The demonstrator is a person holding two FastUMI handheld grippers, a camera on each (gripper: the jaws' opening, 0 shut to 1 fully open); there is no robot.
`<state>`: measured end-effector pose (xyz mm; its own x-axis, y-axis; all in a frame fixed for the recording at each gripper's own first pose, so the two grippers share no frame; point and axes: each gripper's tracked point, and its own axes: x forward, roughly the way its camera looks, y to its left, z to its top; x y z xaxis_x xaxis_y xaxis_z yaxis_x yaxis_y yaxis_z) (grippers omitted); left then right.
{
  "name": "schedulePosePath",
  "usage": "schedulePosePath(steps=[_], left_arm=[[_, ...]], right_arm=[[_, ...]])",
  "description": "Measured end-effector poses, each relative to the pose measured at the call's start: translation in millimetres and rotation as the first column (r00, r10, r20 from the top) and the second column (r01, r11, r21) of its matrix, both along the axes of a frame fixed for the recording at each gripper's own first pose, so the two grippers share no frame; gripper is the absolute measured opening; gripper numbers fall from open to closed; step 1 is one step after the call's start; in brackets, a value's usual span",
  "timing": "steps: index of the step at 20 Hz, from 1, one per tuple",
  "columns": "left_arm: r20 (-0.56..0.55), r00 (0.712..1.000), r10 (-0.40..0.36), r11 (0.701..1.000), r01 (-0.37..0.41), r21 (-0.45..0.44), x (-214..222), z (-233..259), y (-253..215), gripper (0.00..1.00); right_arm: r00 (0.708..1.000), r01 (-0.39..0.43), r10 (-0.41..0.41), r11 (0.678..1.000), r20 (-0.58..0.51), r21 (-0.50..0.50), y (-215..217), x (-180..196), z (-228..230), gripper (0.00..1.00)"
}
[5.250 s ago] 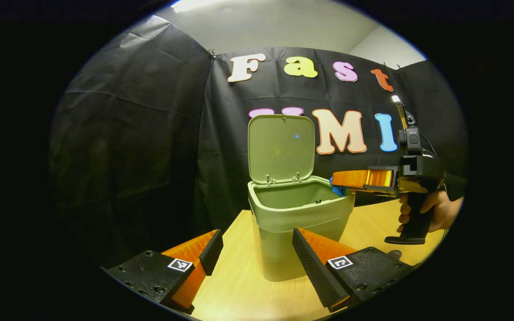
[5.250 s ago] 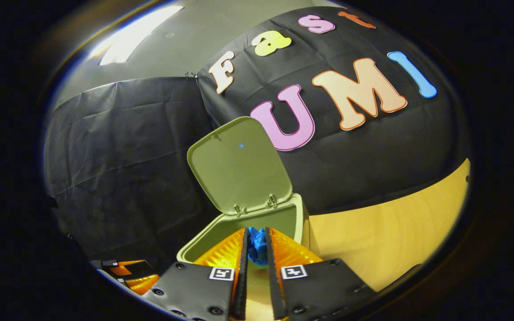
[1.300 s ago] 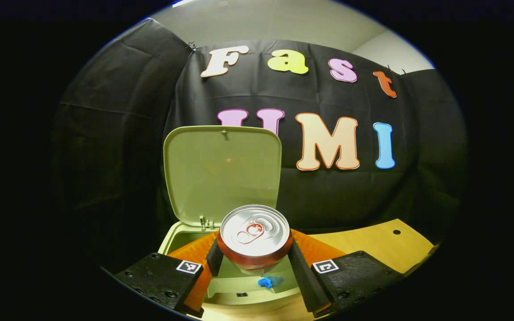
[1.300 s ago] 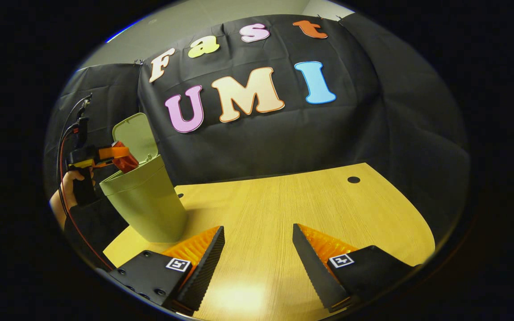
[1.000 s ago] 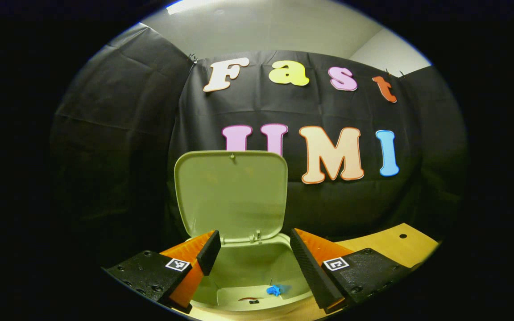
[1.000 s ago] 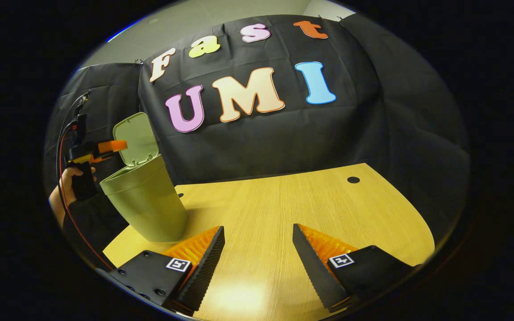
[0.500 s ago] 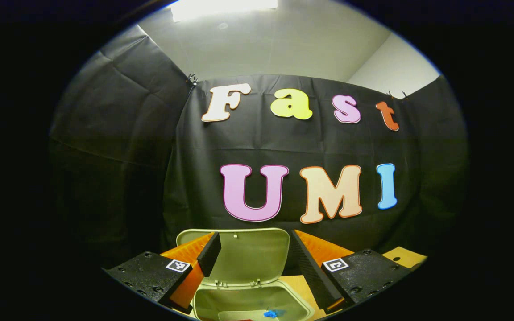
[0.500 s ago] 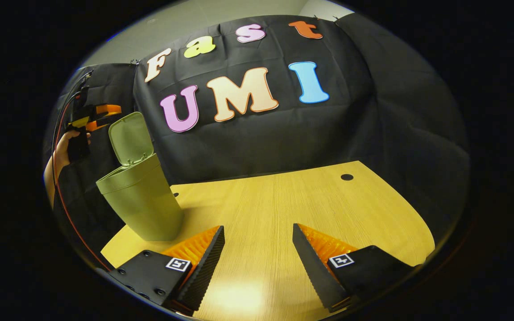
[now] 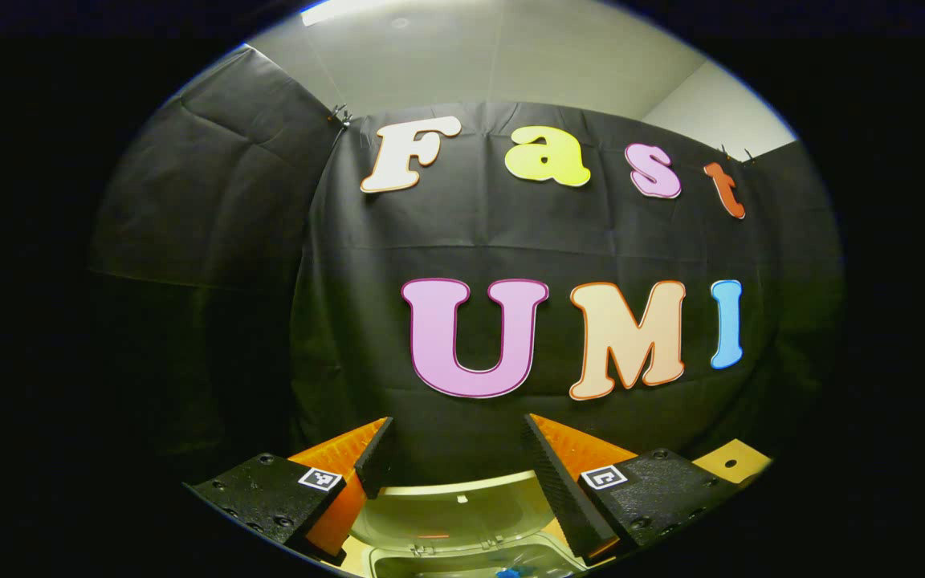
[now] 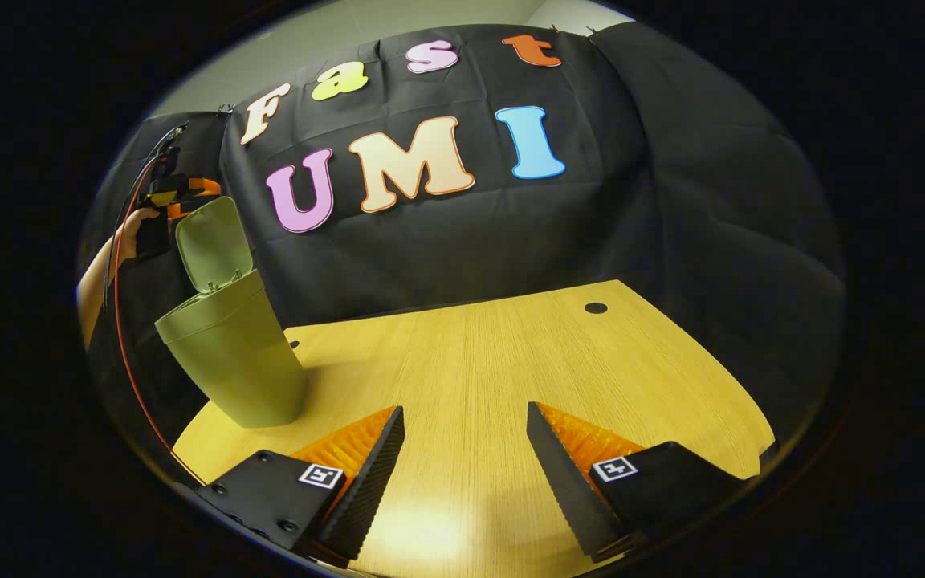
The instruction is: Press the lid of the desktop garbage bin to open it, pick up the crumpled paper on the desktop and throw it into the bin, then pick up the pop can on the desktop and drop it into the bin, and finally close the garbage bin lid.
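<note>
Left gripper: jaws set wide apart and holding nothing; it hangs above the top edge of the raised lid, pointing at the booth wall.
Left gripper, far view: seen from the right gripper view, it sits just behind and above the lid's upper edge, held by a hand at the left edge of the scene; whether it touches the lid cannot be told.
Lid: green, hinged at the back of the bin, standing open and close to upright.
Bin: green, standing on the left part of the table, its mouth open.
Crumpled paper: a small blue scrap, visible inside the bin just below the lid's hinge.
Pop can: not to be found on the table top; a faint reddish glint shows on the lid's inner face, so it is judged to lie in the bin, though that cannot be confirmed.
Right gripper: jaws wide apart and holding nothing, low over the bare table, well apart from the bin.
Step in hand: closing the lid, the last step, judged from the paper in the bin and the bare table.
Next move: bring the left gripper against the back of the lid's top edge and swing it forward and down until it latches, pressing evenly so the light bin does not tip or slide.
</note>
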<state>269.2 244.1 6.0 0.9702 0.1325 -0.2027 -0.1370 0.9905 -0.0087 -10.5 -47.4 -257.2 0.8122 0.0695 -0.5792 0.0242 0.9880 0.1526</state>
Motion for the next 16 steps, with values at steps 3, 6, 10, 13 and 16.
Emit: schedulePosePath(steps=[3,6,10,13,16], left_arm=[[-0.002,1.000,0.003,1.000,-0.003,-0.014,-3,0,-1,0.92],[-0.028,1.000,-0.004,1.000,0.004,-0.005,-25,-4,-7,0.92],[-0.046,0.999,-0.015,1.000,0.014,-0.028,-50,-6,-16,0.92],[-0.048,0.999,-0.019,0.998,0.016,-0.054,-69,-11,-23,0.89],[-0.061,0.998,-0.020,0.997,0.016,-0.071,-92,-20,-33,0.92]], right_arm=[[1.000,-0.008,0.008,1.000,0.014,-0.008,-2,3,4,0.97],[0.999,-0.040,0.040,0.999,0.002,0.004,3,10,1,0.97],[0.995,-0.096,0.096,0.995,0.000,0.019,18,15,-2,0.96],[0.990,-0.143,0.143,0.989,-0.007,0.031,31,18,-4,0.97],[0.984,-0.177,0.177,0.984,-0.015,0.039,39,18,-7,0.97]])
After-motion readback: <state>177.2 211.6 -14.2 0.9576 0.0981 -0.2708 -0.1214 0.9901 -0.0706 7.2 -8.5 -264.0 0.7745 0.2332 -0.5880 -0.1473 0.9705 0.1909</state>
